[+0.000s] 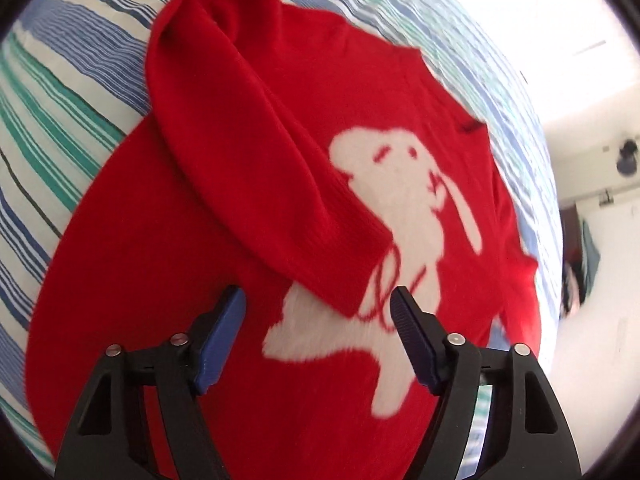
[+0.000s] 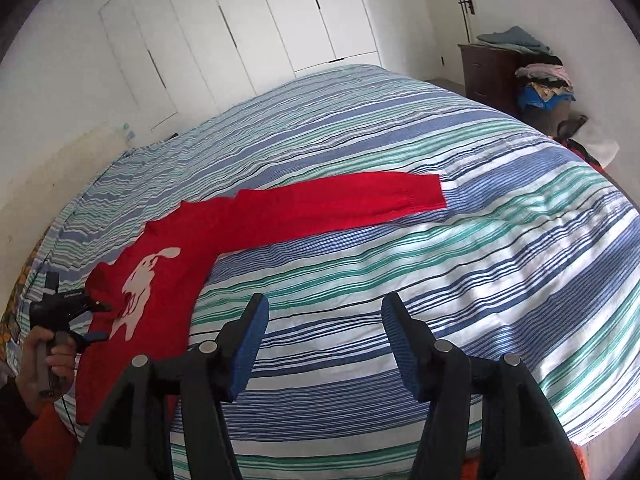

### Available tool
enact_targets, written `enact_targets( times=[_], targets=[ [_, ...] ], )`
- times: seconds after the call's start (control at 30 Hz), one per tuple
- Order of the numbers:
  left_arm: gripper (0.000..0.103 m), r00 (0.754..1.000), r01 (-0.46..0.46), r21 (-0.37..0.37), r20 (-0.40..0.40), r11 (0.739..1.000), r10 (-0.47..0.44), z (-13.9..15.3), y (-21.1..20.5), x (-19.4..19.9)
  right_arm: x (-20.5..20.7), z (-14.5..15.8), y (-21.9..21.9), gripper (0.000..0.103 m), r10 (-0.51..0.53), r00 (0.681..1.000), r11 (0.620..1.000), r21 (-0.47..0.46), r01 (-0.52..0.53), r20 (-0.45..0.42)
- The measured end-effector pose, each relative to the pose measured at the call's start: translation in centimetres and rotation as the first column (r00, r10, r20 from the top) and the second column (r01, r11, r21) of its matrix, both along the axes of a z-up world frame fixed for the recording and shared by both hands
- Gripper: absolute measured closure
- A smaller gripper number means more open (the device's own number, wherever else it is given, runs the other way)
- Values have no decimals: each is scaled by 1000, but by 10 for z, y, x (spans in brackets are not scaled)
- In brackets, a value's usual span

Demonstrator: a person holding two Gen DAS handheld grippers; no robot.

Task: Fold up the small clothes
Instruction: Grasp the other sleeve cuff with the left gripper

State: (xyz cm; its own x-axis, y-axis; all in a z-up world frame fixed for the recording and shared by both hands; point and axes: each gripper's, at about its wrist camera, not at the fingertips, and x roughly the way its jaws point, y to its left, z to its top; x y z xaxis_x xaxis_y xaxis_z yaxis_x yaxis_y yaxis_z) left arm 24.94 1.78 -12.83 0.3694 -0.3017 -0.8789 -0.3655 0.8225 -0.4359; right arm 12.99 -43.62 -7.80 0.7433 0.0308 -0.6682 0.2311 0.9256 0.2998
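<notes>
Over the near part of the sweater, the left claw [image 1: 318, 300] stood spread, its blue pads clear of the cloth and pinching nothing; the cuff of the folded sleeve [image 1: 256, 152] lay just beyond them, draped slantwise across the chest. The right claw [image 2: 325, 312] hung likewise spread and empty, above bare bedcover and well apart from the garment.

One sleeve appeared to be folded in already, so the step in hand was, by my judgement, the second sleeve. In the right wrist view that outstretched sleeve [image 2: 340, 196] ran far and right from the body, flat on the covers. The next move would call for the right claw to travel out to its cuff, nip it, and carry it back across the chest, while the left perhaps steadied the body.

The red knitted sweater with a white fluffy rabbit on its front [image 1: 400, 208] lay face up on the bed with the blue, green and white striped cover [image 2: 440, 280], towards its left side in the right wrist view. The knit looked soft and thick, lying fairly smooth. A person's hand [image 2: 48, 364] gripped the left claw's handle.
</notes>
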Motion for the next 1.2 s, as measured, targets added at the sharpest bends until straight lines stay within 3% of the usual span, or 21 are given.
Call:
enact_targets(
  times=[0.03,0.1,0.13,0.17,0.23,0.33,0.37,0.43,0.47,0.53,0.57,0.6,0.63,0.67,0.7,0.73,0.9,1.03,1.2],
  targets=[
    [38,1000,-11,3,5,1000,11,-2,1,2,1,-1,4,44,13,1000,1000,0,-13,-5],
    [62,999,-48,12,8,999,48,-6,5,4,6,-6,10,44,37,999,999,20,-37,-16],
    [88,999,-52,16,3,998,52,-8,8,5,7,-9,14,44,46,999,999,26,-46,-23],
    [100,999,-45,15,-5,999,45,-9,10,7,9,-11,18,44,57,998,998,28,-56,-31],
    [101,999,-51,-1,-2,999,51,-2,20,5,9,-12,25,44,67,997,998,16,-66,-33],
    [101,998,-41,-20,53,999,42,33,50,-4,8,-10,34,44,79,997,997,-18,-80,-25],
    [101,997,-28,-7,72,1000,29,49,64,-7,7,-9,36,44,83,996,996,-30,-84,-23],
    [101,994,-8,99,107,995,-2,86,107,-13,8,-7,40,44,89,996,995,-53,-90,-22],
    [100,994,-7,154,110,988,-11,97,122,-13,8,-7,42,44,92,995,994,-62,-94,-23],
    [98,994,-33,346,111,938,-6,117,163,-7,11,-10,46,44,102,994,992,-74,-104,-36],
    [87,995,-52,445,102,894,7,123,182,-2,13,-12,48,44,108,993,991,-74,-111,-45],
    [78,996,-67,551,87,832,22,124,201,7,15,-14,50,44,113,992,990,-75,-116,-54],
    [48,996,-80,607,79,791,39,122,215,12,17,-17,52,44,118,991,989,-77,-123,-64],
    [27,995,-98,653,71,751,68,117,232,17,18,-18,54,44,122,990,989,-79,-127,-68],
    [25,991,-129,681,69,721,113,111,250,18,18,-19,55,44,125,990,988,-82,-131,-69],
    [25,987,-153,679,72,718,142,107,262,18,19,-18,57,44,125,990,988,-86,-131,-71],
    [25,959,-282,492,111,824,262,83,315,-12,13,-17,59,44,97,992,989,-107,-105,-75],
    [25,942,-328,423,84,845,324,59,339,-24,19,-23,60,44,85,990,988,-122,-99,-114],
    [41,957,-280,255,3,926,289,20,349,-12,29,-34,69,44,105,980,983,-132,-127,-168]
  ],
)
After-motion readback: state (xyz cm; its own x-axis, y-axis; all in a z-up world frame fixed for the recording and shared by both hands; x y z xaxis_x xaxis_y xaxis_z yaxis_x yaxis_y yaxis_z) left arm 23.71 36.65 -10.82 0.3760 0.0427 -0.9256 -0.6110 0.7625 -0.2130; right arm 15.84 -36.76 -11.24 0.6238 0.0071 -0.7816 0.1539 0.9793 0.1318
